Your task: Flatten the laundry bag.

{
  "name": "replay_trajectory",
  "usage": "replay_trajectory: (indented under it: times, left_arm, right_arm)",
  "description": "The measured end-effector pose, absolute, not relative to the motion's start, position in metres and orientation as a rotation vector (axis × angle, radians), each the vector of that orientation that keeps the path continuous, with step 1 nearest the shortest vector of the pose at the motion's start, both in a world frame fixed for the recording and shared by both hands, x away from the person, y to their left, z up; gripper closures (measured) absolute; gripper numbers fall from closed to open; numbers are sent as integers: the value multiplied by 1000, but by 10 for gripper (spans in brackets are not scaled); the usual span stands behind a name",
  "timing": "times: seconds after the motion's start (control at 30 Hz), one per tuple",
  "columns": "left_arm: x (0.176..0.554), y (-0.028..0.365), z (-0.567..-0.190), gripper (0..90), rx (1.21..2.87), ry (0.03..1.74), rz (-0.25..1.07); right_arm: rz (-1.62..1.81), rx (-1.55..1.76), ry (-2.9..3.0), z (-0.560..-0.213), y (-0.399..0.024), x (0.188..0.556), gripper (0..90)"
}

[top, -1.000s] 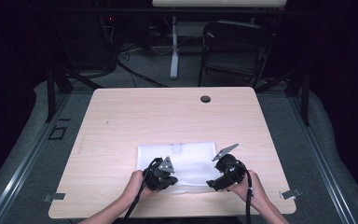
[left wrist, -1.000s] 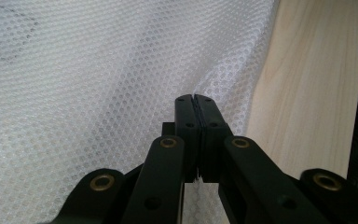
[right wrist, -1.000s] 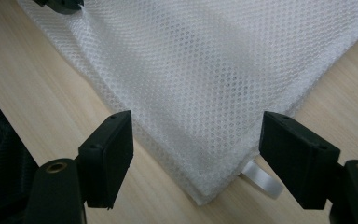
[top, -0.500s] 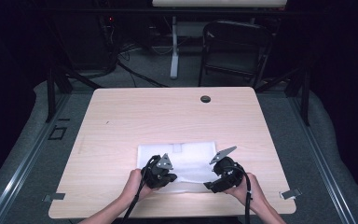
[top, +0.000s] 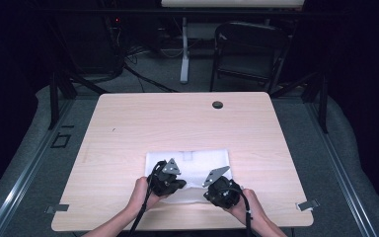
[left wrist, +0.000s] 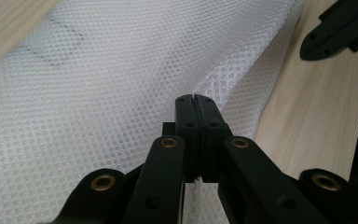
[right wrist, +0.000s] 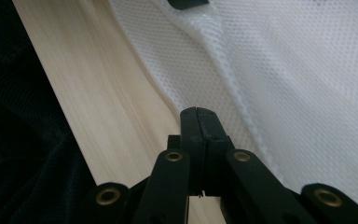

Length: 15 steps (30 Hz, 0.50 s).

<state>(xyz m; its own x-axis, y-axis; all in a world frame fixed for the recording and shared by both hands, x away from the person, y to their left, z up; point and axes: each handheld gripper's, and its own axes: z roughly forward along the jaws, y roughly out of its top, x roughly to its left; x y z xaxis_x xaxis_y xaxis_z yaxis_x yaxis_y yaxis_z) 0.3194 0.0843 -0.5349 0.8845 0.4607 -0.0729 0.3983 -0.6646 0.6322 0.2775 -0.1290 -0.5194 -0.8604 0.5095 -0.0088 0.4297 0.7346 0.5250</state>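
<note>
Two grippers are working a white mesh bag (top: 190, 167) lying flat in the lower middle of the high view on the wooden table (top: 128, 128). The left gripper (left wrist: 194, 99) is pinching the bag's near edge. The right gripper (right wrist: 196, 111), its jaws having just been closing, is nipping the bag's hem.

Mesh cloth (top: 197, 165) on tabletop (top: 143, 123), near edge, centre. Left gripper (top: 167, 174) on cloth's near-left part; right gripper (top: 216, 183) at near-right edge. Hole (top: 217, 104) far, right of centre.
</note>
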Motion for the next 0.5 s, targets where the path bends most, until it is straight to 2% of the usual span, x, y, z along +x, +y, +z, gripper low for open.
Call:
replay_trajectory:
  times: [0.5]
  left_arm:
    - [325,87,-529,896,2344,652,134]
  right_arm:
    - [722,709,2755,-543,-112,292,900]
